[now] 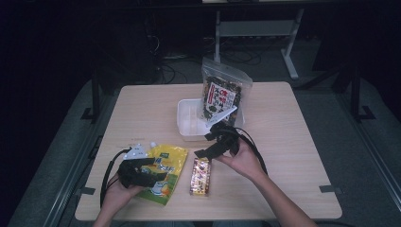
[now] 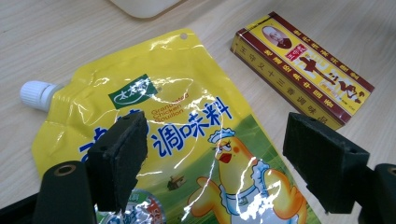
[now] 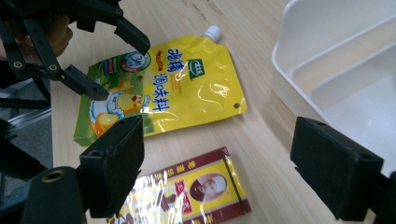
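One yellow seasoning pouch (image 1: 163,173), one spice box (image 1: 200,176), one white bin (image 1: 190,122); left gripper (image 1: 158,169) and right gripper (image 1: 207,144) both gaped wide, empty.

Yellow pouch (image 3: 163,91) beside red box (image 3: 191,191)

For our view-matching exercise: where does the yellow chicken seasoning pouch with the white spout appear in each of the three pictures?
High view: yellow chicken seasoning pouch lies lower left on the table, partly under the left gripper.
Left gripper view: it spans the centre and left, spout at far left.
Right gripper view: upper centre, spout pointing up.
Shared landmark: the red-and-yellow spice box beside it.
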Tool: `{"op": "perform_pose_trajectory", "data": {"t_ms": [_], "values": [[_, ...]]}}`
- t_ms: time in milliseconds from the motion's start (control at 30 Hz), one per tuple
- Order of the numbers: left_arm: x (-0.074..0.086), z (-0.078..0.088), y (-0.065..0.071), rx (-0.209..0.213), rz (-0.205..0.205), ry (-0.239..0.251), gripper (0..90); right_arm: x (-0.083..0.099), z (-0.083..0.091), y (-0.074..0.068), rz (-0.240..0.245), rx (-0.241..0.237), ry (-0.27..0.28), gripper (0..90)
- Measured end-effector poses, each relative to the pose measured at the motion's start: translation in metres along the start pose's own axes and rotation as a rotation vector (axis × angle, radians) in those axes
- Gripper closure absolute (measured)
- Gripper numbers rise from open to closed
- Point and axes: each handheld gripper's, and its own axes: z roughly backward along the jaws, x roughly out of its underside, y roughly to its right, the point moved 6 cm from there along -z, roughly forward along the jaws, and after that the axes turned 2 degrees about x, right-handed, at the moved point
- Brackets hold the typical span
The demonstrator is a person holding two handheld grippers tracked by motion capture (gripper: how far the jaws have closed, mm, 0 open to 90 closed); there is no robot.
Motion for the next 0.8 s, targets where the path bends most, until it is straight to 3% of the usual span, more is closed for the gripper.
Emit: {"op": "perform_pose_trajectory", "data": {"t_ms": [300, 367, 533, 800], "values": [[0.001, 0.003, -0.004, -0.016, 0.01, 0.005, 21.4, -0.015, -0.024, -0.007, 0.009, -0.027, -0.048, 19.8], [0.002, 0.003, -0.006, -0.02, 0.013, -0.001, 21.5, -0.018, -0.035, -0.008, 0.011, -0.026, -0.089, 22.5], [0.003, 0.003, -0.009, -0.032, 0.016, -0.011, 22.3, -0.022, -0.05, -0.003, 0.002, -0.022, -0.119, 30.0], [0.008, 0.001, -0.011, -0.039, 0.023, -0.045, 27.3, -0.018, -0.072, 0.008, -0.039, -0.003, -0.218, 42.8]]}}
